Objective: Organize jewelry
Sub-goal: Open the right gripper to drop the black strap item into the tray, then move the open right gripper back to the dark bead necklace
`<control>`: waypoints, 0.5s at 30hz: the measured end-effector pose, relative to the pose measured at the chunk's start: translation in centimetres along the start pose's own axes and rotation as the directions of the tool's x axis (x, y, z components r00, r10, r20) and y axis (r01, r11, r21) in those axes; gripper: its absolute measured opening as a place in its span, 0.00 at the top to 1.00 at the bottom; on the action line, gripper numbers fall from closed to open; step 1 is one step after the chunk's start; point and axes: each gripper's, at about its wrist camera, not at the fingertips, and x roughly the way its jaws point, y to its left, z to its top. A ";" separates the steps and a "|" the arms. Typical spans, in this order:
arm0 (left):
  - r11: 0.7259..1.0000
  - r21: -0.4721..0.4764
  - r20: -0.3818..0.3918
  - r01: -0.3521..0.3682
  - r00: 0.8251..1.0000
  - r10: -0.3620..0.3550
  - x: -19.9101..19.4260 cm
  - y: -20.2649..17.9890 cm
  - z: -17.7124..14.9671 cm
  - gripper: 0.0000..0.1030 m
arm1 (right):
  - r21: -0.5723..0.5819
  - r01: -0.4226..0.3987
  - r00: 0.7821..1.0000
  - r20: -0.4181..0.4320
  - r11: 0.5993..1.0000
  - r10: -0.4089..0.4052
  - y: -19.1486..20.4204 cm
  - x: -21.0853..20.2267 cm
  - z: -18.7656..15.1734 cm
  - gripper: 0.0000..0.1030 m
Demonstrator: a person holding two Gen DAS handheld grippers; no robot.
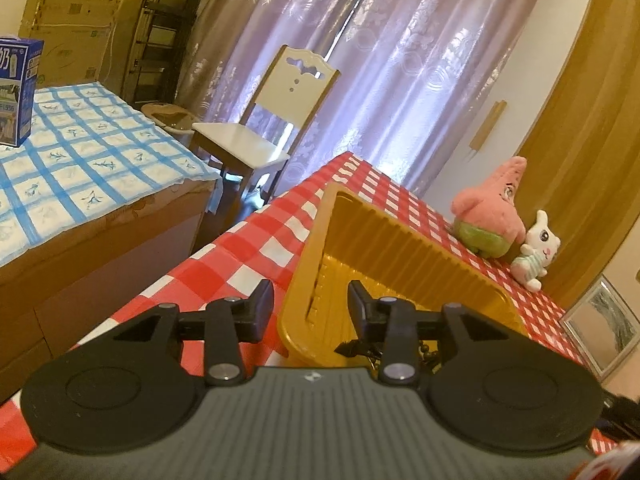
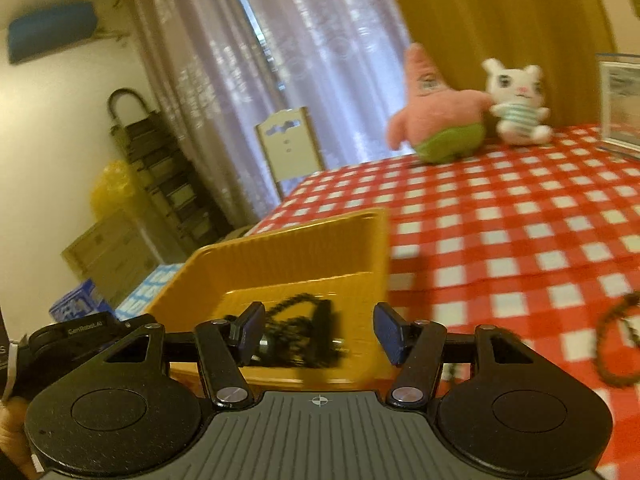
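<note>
counter [image 2: 500,240]: covered in a red-and-white check cloth, it fills the right half of the right wrist view and carries everything in play.
tray [image 2: 280,248]: yellow and ribbed, lower centre of both views; it looks like the collecting place for the jewelry.
black necklace [image 2: 304,328]: lies in a heap on the tray floor, between and beyond the tips of the right claw.
bracelet [image 2: 616,344]: dark beads on the cloth at the right edge, outside the tray and seemingly next to collect.
left claw [image 1: 310,304]: jaws apart over the tray's near rim, holding nothing.
right claw [image 2: 318,332]: jaws wide apart, empty.
step: pieces appear dropped in; the next move calls for reaching right to the bracelet.
hard to make out: motion blur smears the necklace, and the bracelet is cut off by the frame edge.
</note>
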 end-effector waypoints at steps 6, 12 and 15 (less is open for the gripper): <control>0.999 0.005 0.017 -0.032 0.999 0.032 1.0 -0.8 -0.5 0.70 | 0.060 0.069 0.997 0.013 0.996 -0.070 -2.4 -2.3 0.1 0.42; 0.997 0.037 0.027 -0.072 0.997 0.071 1.7 -1.3 -1.0 0.88 | 0.085 0.133 0.991 0.013 0.987 -0.134 -4.4 -4.2 -0.3 0.42; 0.995 0.045 0.038 -0.094 0.995 0.092 1.7 -1.4 -1.2 0.92 | 0.106 0.163 0.986 0.010 0.981 -0.165 -5.5 -5.0 -0.6 0.42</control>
